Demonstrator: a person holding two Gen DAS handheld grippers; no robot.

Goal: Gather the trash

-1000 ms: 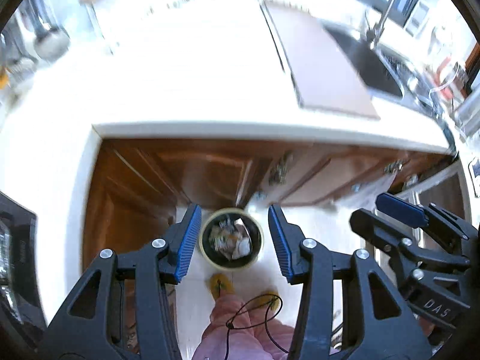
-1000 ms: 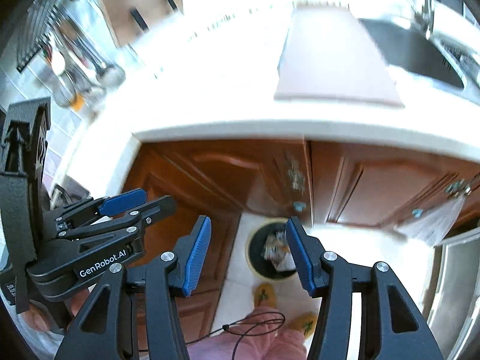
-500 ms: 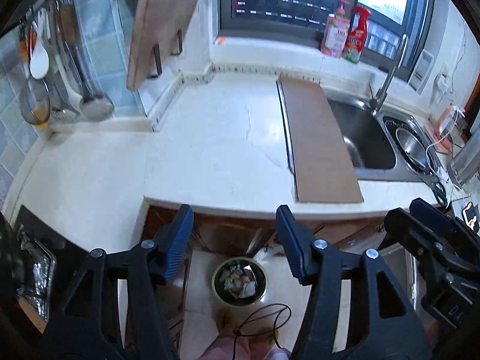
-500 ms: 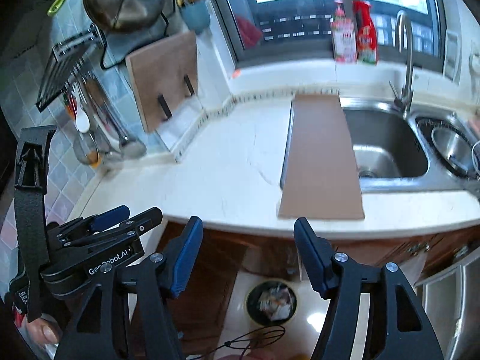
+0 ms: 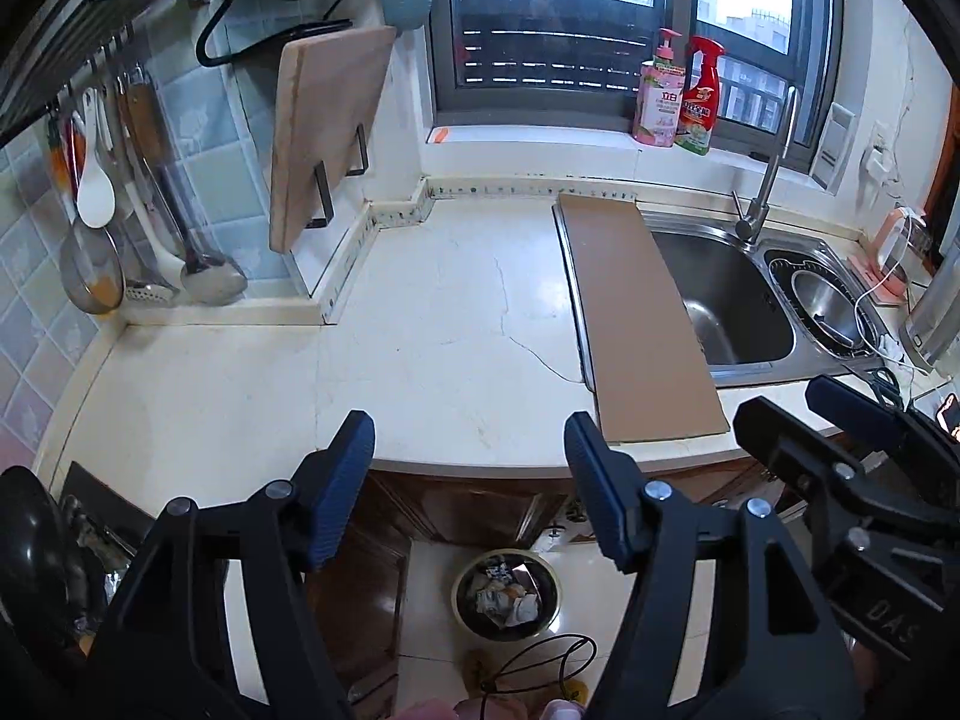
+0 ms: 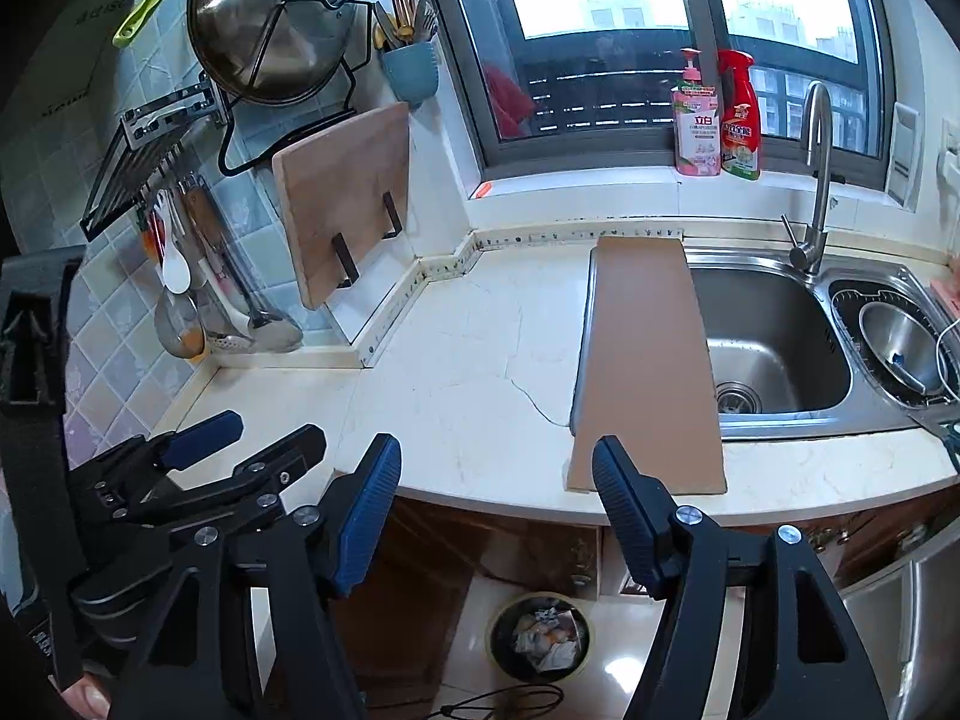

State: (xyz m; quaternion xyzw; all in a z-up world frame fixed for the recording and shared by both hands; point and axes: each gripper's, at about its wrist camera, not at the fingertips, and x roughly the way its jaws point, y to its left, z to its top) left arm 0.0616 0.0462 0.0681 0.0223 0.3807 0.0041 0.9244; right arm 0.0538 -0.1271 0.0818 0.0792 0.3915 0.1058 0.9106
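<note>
A round black bin [image 5: 507,594] [image 6: 538,635] full of crumpled paper trash stands on the floor below the counter edge. My left gripper [image 5: 469,453] hangs above the counter's front edge, its jaws opening with nothing between them. My right gripper [image 6: 497,468] is beside it at the same height, jaws also opening and empty. Each gripper shows in the other's view: the right one at the right edge [image 5: 840,420], the left one at the lower left [image 6: 240,438]. No loose trash shows on the white counter [image 5: 420,330].
A brown board [image 5: 636,324] lies across the sink's left edge. The steel sink [image 6: 768,348] and tap [image 6: 813,180] are at the right. A cutting board [image 6: 345,198], hanging utensils [image 6: 192,276], bottles [image 6: 714,114] on the sill. Wooden cabinets [image 6: 528,546] below the counter.
Both grippers have risen from near the cabinets and bin to above the counter, and their jaws have spread wider. The bin now looks smaller and lower in both views.
</note>
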